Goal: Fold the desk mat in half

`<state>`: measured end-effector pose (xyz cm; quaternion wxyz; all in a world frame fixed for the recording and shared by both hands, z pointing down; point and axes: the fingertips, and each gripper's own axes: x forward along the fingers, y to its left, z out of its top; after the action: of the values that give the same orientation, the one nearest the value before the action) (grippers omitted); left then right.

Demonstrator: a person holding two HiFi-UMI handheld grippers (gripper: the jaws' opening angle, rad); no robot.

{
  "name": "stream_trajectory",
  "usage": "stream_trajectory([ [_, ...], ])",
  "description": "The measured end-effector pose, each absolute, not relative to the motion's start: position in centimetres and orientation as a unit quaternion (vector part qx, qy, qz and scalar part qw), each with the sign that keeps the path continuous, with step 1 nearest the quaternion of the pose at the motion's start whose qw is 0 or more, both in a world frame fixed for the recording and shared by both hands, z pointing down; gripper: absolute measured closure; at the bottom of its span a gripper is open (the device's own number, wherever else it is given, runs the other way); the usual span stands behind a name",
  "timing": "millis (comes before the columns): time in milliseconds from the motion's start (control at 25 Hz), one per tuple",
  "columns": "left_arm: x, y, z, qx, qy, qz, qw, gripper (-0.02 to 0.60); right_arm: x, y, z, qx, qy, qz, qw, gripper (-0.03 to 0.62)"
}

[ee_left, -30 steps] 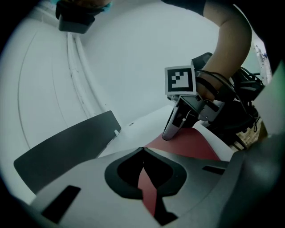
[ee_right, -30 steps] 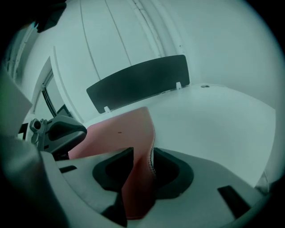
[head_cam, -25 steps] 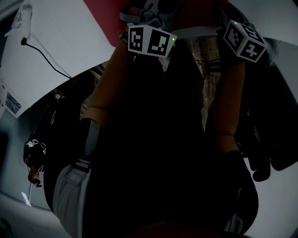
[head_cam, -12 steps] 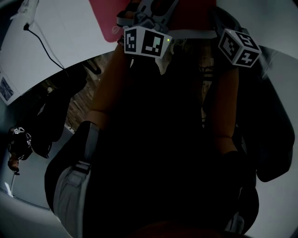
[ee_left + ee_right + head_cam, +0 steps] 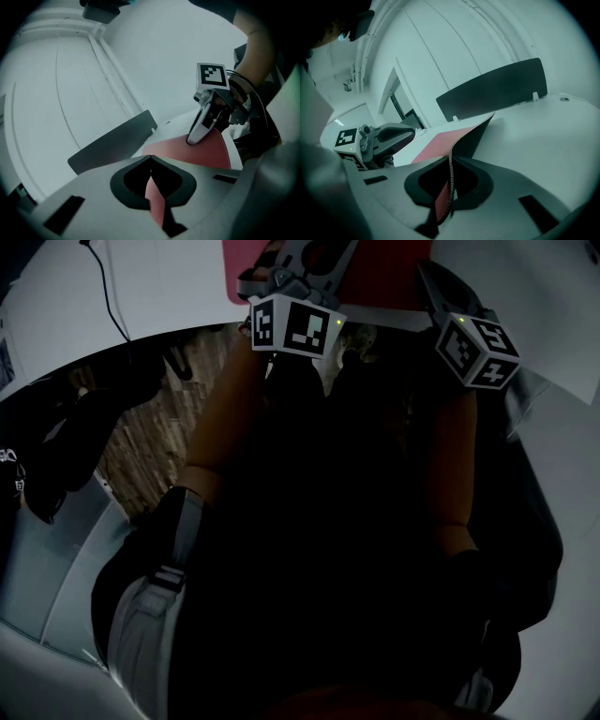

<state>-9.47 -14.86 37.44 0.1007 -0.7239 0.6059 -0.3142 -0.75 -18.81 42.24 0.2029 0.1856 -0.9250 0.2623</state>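
The desk mat [image 5: 201,149] is red on top and dark underneath, and it lies on the white desk [image 5: 548,136]. My left gripper [image 5: 151,161] is shut on a thin strip of the mat's edge. My right gripper [image 5: 452,159] is shut on another part of the same edge, whose stitched border runs between its jaws. That corner of the mat [image 5: 445,143] is lifted, so its dark underside shows. In the head view both marker cubes [image 5: 295,324] [image 5: 473,348] sit at the red mat's [image 5: 375,268] near edge, and my arms hide the jaws.
A dark divider panel [image 5: 497,93] stands upright at the desk's far side, seen also in the left gripper view as the panel [image 5: 112,140]. A black cable [image 5: 108,287] lies on the desk at the left. Wooden floor [image 5: 141,446] shows below the desk edge.
The head view has swung: the desk edge and cable slid up and left, and more floor shows. Both marker cubes stay at the mat's near edge.
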Motion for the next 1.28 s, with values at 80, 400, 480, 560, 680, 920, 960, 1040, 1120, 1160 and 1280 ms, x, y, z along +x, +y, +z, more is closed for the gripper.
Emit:
stream_trajectory([
  [80, -10.1, -14.0, 36.7, -0.713, 0.618, -0.315, 0.103, 0.569, -1.4, -18.2, 41.4, 0.171, -0.931, 0.257, 0.197, 0.554],
  [400, -13.9, -9.7, 34.7, -0.691, 0.643, -0.313, 0.105, 0.569, -5.5, -15.4, 38.7, 0.141, -0.943, 0.235, 0.188, 0.554],
  [480, -15.0, -8.6, 34.5, -0.69, 0.644, -0.313, 0.107, 0.569, -6.6, -14.4, 38.4, 0.14, -0.944, 0.231, 0.187, 0.554],
  [560, -16.1, -7.5, 34.3, -0.688, 0.647, -0.311, 0.108, 0.569, -7.8, -13.3, 38.3, 0.14, -0.945, 0.228, 0.188, 0.554],
  [680, -17.9, -5.9, 34.1, -0.685, 0.652, -0.306, 0.107, 0.569, -9.6, -11.7, 38.0, 0.138, -0.946, 0.223, 0.193, 0.554],
  [920, -21.6, -3.2, 34.3, -0.685, 0.656, -0.299, 0.103, 0.569, -14.1, -8.9, 38.0, 0.132, -0.946, 0.213, 0.205, 0.554],
  [960, -22.2, -2.9, 34.3, -0.685, 0.657, -0.297, 0.103, 0.569, -14.9, -8.5, 38.1, 0.131, -0.946, 0.213, 0.206, 0.554],
  [1040, -23.4, -2.2, 34.4, -0.685, 0.657, -0.296, 0.104, 0.569, -16.6, -7.7, 38.2, 0.128, -0.946, 0.213, 0.208, 0.554],
  [1120, -24.6, -1.6, 34.5, -0.685, 0.658, -0.295, 0.103, 0.569, -18.2, -6.6, 38.7, 0.123, -0.945, 0.211, 0.217, 0.554],
  [1160, -25.1, -1.2, 34.6, -0.685, 0.658, -0.295, 0.102, 0.569, -18.9, -6.0, 39.2, 0.121, -0.944, 0.209, 0.225, 0.554],
  [1280, -26.3, -0.2, 35.1, -0.685, 0.659, -0.294, 0.098, 0.569, -20.8, -4.6, 41.1, 0.122, -0.936, 0.213, 0.253, 0.554],
])
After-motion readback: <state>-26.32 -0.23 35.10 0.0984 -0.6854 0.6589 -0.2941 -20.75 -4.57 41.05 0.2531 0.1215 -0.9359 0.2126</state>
